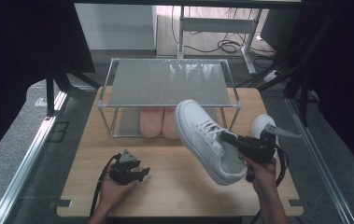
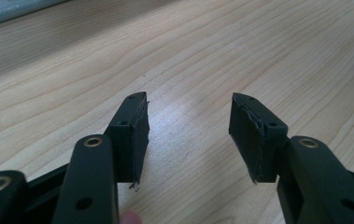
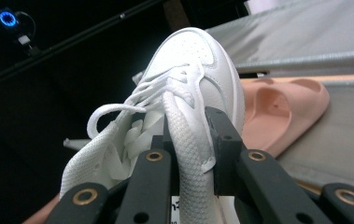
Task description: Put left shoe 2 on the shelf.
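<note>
Right gripper [image 3: 191, 140] jaws clamp white sneaker [image 1: 205, 140] collar; left gripper [image 2: 188, 135] jaws wide, empty

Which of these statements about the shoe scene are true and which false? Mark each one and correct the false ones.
1. The right tongs grip the white sneaker by the edge of its opening. True.
2. The left tongs hold a slipper. False: their jaws stand open over bare table, with nothing between them.
3. A pair of pink slippers sits on the lower level of the shoe rack. True.
4. The rack's top shelf carries the white sneaker. False: the sneaker is held tilted in front of the rack.
5. A second white shoe lies beyond the right hand. True.
</note>
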### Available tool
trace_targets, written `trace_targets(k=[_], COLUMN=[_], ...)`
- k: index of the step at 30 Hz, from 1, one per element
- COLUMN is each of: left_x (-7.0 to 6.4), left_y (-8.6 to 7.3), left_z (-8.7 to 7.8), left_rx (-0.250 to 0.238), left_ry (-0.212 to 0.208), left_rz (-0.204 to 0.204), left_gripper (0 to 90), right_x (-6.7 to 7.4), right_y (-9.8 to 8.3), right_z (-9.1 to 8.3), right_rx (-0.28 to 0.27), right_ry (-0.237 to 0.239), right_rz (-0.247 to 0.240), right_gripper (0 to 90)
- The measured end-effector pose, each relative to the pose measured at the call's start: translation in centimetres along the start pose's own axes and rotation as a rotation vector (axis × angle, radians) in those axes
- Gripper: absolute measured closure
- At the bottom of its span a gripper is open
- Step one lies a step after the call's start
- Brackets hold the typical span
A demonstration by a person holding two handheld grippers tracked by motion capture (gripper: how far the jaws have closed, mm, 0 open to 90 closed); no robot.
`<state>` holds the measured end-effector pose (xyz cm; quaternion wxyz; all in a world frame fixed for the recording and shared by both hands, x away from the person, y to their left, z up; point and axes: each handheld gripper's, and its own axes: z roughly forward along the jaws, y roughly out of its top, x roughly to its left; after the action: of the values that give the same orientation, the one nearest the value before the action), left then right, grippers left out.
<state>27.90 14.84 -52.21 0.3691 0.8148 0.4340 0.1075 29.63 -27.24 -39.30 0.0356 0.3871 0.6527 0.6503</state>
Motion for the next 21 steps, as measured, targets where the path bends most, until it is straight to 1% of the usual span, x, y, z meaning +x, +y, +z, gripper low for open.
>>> trace_targets(k=[1,6,9,12,15,21], left_x=[-0.1,-0.1,-0.1,-0.1,-0.1,-0.2], left_y=[0.0,0.0,0.0,0.0,0.0,0.0], left_z=[0.0,0.0,0.0,0.0,0.0,0.0], left_rx=[-0.002,-0.004,-0.002,-0.004,-0.004,-0.002], left_ry=[0.0,-0.002,-0.005,-0.006,-0.006,-0.01], left_rz=[-0.004,-0.002,0.0,0.007,0.0,-0.001], left_gripper=[48.2,48.0,47.8,47.7,47.7,47.7], right_x=[0.0,0.2,0.2,0.2,0.0,-0.2], right_y=[0.2,1.2,1.6,2.0,2.4,3.6], right_z=[0.1,0.6,1.0,1.3,1.6,2.1], right_rx=[-0.007,-0.023,-0.029,-0.039,-0.044,-0.079], right_ry=[0.003,0.009,0.018,0.015,0.005,0.006], right_rz=[0.0,-0.003,0.003,0.01,0.013,0.033], right_gripper=[80.6,80.6,80.5,80.6,80.6,80.6])
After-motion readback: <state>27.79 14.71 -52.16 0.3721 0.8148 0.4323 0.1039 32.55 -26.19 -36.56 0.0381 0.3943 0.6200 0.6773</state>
